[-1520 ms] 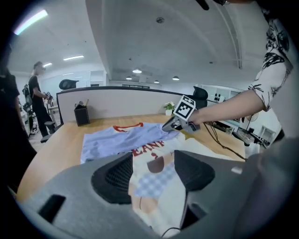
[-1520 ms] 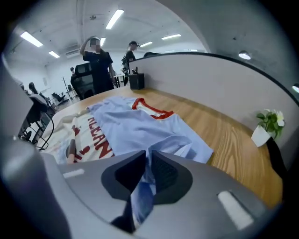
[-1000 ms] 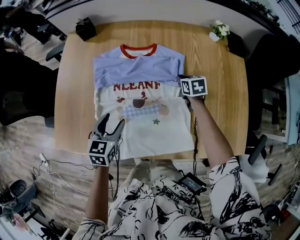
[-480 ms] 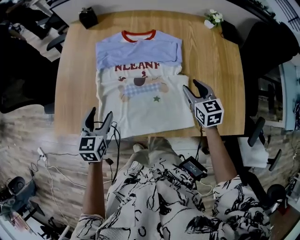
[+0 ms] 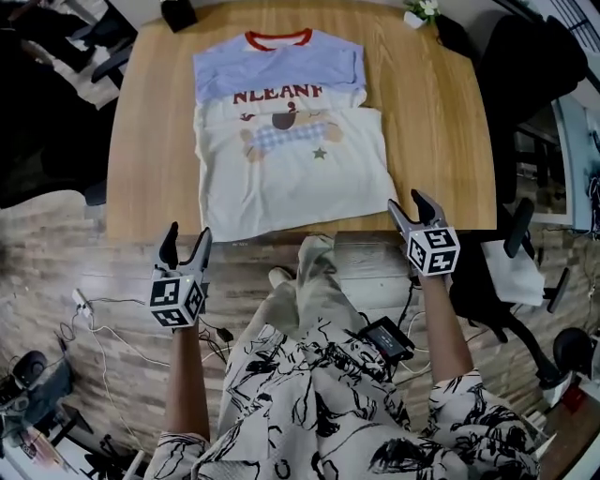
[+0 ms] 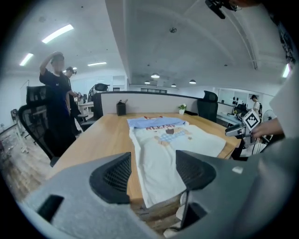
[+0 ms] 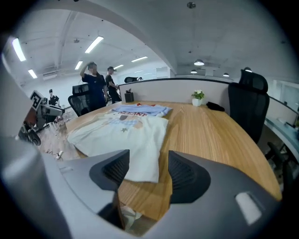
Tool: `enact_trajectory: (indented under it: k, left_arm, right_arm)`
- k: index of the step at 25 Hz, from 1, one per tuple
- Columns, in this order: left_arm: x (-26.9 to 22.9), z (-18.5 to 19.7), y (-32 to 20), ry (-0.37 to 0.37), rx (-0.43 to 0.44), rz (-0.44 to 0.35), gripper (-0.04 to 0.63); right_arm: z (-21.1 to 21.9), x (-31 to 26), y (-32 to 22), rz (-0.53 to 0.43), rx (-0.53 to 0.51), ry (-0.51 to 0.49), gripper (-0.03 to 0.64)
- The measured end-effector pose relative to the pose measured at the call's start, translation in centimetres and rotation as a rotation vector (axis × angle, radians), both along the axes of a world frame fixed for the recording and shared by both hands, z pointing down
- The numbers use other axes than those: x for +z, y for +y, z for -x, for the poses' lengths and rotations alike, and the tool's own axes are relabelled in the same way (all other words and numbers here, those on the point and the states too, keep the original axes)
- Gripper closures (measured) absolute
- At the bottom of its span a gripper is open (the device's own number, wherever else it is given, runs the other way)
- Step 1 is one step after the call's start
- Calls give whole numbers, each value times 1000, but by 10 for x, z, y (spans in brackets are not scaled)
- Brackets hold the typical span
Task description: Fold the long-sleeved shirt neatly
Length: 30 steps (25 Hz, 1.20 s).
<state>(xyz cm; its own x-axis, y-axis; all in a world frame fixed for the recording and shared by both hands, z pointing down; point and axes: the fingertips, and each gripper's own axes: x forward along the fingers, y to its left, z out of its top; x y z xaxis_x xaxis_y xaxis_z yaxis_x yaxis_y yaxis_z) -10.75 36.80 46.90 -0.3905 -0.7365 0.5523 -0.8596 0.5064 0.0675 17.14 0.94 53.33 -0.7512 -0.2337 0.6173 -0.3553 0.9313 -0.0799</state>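
Holding left hand-held gripper [image 5: 186, 239] out past near edge of counter [image 5: 431, 141], over the floor [image 5: 56, 253], forearm stretching straight fwd, tips aiming at the counter and tilting down. Showing its jaws standing apart, nothing btwn them.

Holding right hand-held gripper [image 5: 406, 204] at near edge of counter, twd its right end, tips just over the wood, forearm reaching fwd from the lap, marker cube facing up. Opening its jaws, nothing btwn them, pads touching no cloth.

Leaving long-sleeved shirt [image 5: 291, 141] lying flat on counter, apart from both hand-held grippers. Showing red collar at far side, blue upper part, cream lower part w/ printed picture, and hem reaching near edge, left of centre.

Working over a wood-grain counter, w/ small black box [image 5: 178, 11] sitting at far left and potted flowers [image 5: 419, 9] at far right. Standing beside counter's right side: black office chair [image 7: 250, 102]. Trailing across floor at left: cables [image 5: 112, 328]. Standing in bkgd past counter's far left: two people [image 7: 96, 88], w/ low partition [image 6: 154, 100] running behind counter and strip lights [image 7: 93, 44] glowing overhead.
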Motion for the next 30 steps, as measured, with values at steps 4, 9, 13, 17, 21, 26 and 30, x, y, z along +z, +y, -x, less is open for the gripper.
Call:
enact_trajectory:
  k: [4, 9, 13, 17, 21, 26, 30]
  left_arm:
    - [58, -4, 21, 89, -50, 18, 284]
    - [100, -13, 25, 178, -67, 12, 281]
    - [120, -17, 25, 245, -85, 17, 281]
    - [133, -21, 28, 306, -88, 23, 394]
    - [129, -30, 28, 346, -51, 6, 572]
    - [102, -27, 39, 339, -32, -25, 574]
    - [64, -24, 60, 315, -47, -72, 574]
  right_arm:
    - [-20, 38, 9, 67, 66, 24, 330]
    - [-13, 56, 3, 95, 90, 11, 334]
    - [-13, 62, -4, 107, 114, 47, 415]
    - [-10, 61, 6, 112, 84, 53, 574]
    - [-12, 56, 18, 141, 70, 40, 586]
    - [-27, 29, 33, 136, 59, 8, 586]
    - [-38, 6, 60, 148, 24, -9, 586]
